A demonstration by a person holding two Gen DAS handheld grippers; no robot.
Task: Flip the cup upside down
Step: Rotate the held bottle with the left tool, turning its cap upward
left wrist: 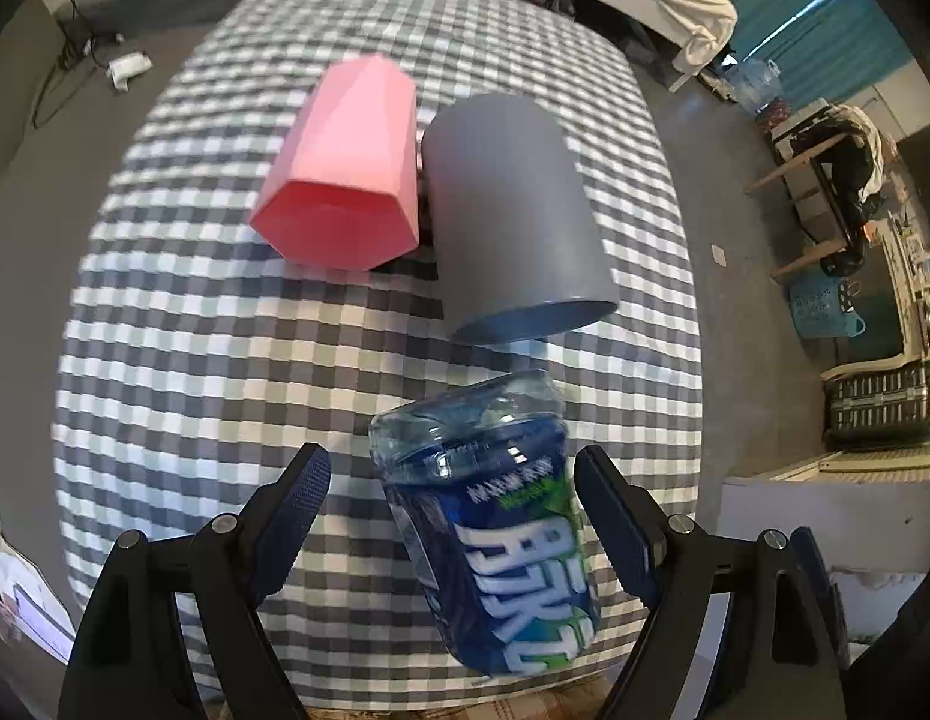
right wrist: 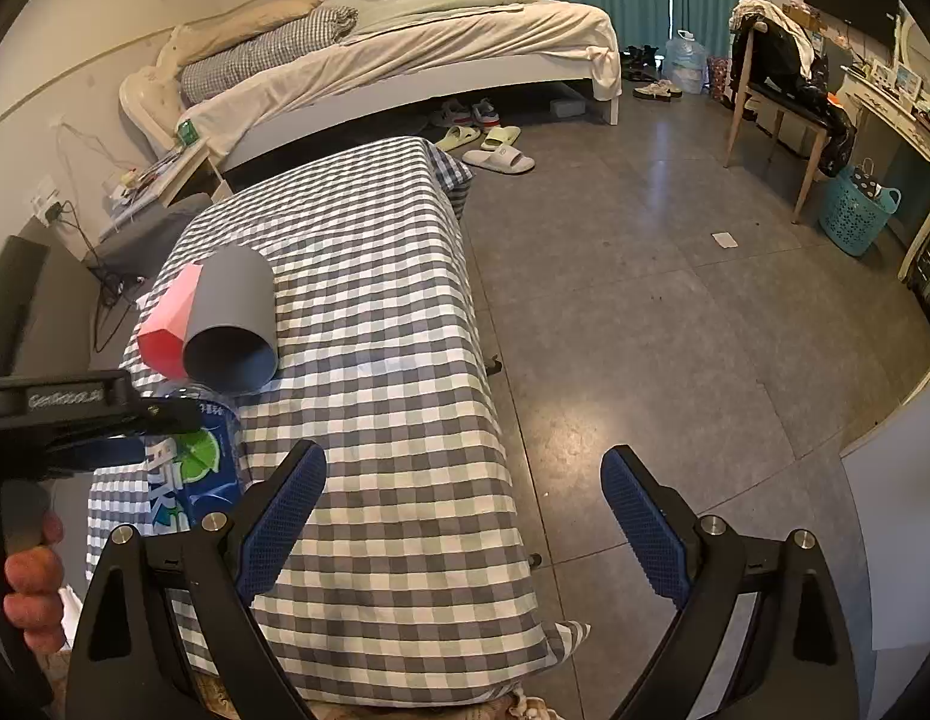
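A clear plastic cup with a blue and green label (left wrist: 495,528) sits tilted and slightly blurred between the fingers of my left gripper (left wrist: 453,462). The jaws stand wide apart; the cup is close to the right finger and well clear of the left one. From the right wrist view, the same cup (right wrist: 189,474) shows under the left gripper (right wrist: 87,414) at the table's near left. A pink faceted cup (left wrist: 345,174) and a grey cup (left wrist: 507,210) lie on their sides side by side farther back. My right gripper (right wrist: 465,516) is open and holds nothing, at the table's right edge.
The table wears a grey and white checked cloth (right wrist: 375,300). A hand (right wrist: 33,576) grips the left gripper's handle. Grey tiled floor (right wrist: 645,330) lies to the right, with a bed (right wrist: 405,60), slippers (right wrist: 501,159), a chair (right wrist: 777,90) and a teal basket (right wrist: 855,216) beyond.
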